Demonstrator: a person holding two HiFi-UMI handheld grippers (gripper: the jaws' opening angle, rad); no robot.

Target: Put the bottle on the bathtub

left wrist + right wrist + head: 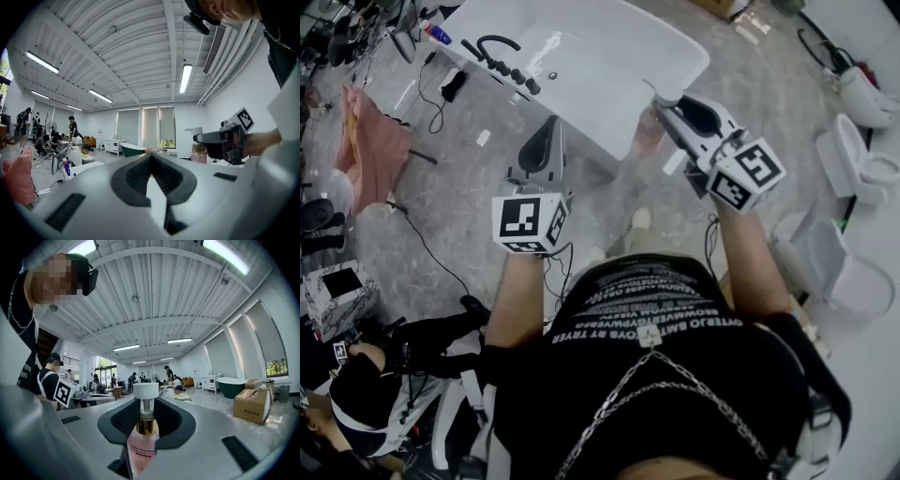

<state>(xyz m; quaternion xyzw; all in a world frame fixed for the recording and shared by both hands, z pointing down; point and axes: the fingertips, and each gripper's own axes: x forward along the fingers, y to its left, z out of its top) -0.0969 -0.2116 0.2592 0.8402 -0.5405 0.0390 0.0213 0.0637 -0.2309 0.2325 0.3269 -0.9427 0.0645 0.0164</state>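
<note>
The white bathtub (581, 56) stands ahead of me in the head view. My right gripper (661, 105) is shut on a clear pink bottle (650, 131), which hangs upright just off the tub's near rim. In the right gripper view the bottle (142, 441) sits between the dark pads (171, 420), its white cap (146, 391) above the gripper (146, 405). My left gripper (551, 127) is lower left of the tub's near corner, shut with nothing in it. The left gripper view shows its jaw tips (151, 157) meeting, and the right gripper (225, 138) with the bottle (199, 157) off to the right.
A black faucet (502, 56) with knobs lines the tub's left rim, with a small blue bottle (436, 33) beyond it. A pink cloth (366, 145) hangs at left. White toilets (862, 164) stand at right. Cables cross the floor; a person (366, 394) crouches at lower left.
</note>
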